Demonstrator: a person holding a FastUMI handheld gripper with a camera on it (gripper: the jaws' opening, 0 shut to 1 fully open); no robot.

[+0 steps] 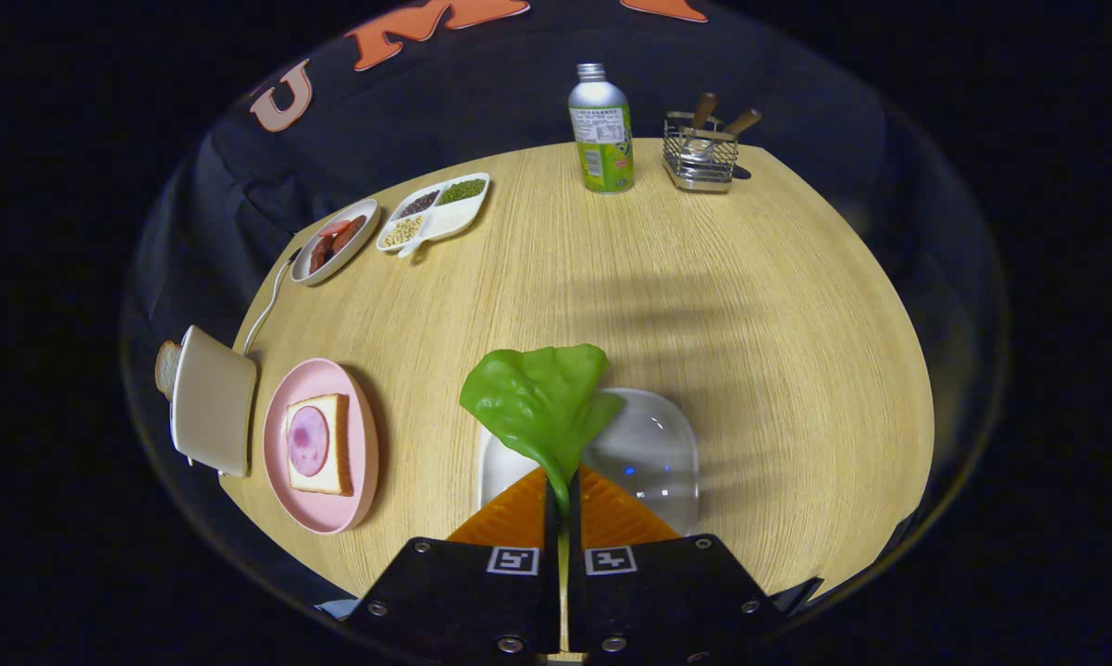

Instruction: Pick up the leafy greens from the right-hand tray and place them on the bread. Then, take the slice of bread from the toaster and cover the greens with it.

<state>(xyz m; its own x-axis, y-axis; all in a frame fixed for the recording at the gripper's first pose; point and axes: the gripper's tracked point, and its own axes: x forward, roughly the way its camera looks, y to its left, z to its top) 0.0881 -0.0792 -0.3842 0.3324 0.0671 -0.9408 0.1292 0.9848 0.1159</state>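
My gripper is shut on the stem of a green leaf, which fans out just ahead of the fingers. The leaf hangs above a white tray on the wooden table. To the left lies a pink plate bearing a slice of bread topped with a round of ham. Left of the plate stands a beige toaster with a second bread slice sticking out of its far side.
Far left are an oval dish of sausages and a divided dish of beans. At the back stand a metal bottle and a wire cutlery holder. The toaster's white cord runs back toward the dishes.
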